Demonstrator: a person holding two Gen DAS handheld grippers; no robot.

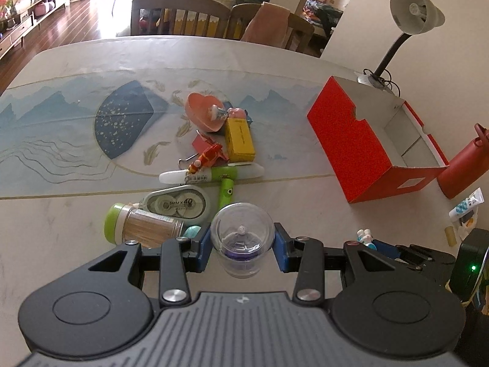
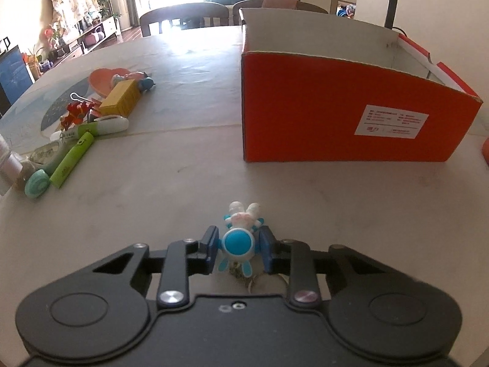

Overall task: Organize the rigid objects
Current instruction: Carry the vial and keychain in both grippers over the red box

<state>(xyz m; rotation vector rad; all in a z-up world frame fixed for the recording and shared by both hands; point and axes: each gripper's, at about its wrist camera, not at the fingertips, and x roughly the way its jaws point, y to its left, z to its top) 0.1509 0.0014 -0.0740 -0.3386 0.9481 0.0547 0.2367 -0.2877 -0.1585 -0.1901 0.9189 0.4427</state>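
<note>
My left gripper (image 1: 243, 249) is shut on a clear plastic jar with a purple base (image 1: 242, 238), held just above the table. My right gripper (image 2: 239, 249) is shut on a blue and white rabbit keychain (image 2: 240, 237); it also shows in the left wrist view (image 1: 365, 237). An open red cardboard box (image 1: 363, 143) stands to the right, and straight ahead in the right wrist view (image 2: 351, 107). A pile lies on the table: toothpick jar with green lid (image 1: 140, 224), correction tape (image 1: 177, 205), green marker (image 1: 214, 176), yellow box (image 1: 240, 139), pink heart dish (image 1: 204, 110).
A desk lamp (image 1: 409, 15) stands behind the box. A red bottle (image 1: 464, 165) and a small tube (image 1: 466, 203) lie at the right edge. Chairs (image 1: 180, 15) stand at the table's far side. A red binder clip and a red toy (image 1: 207, 154) lie in the pile.
</note>
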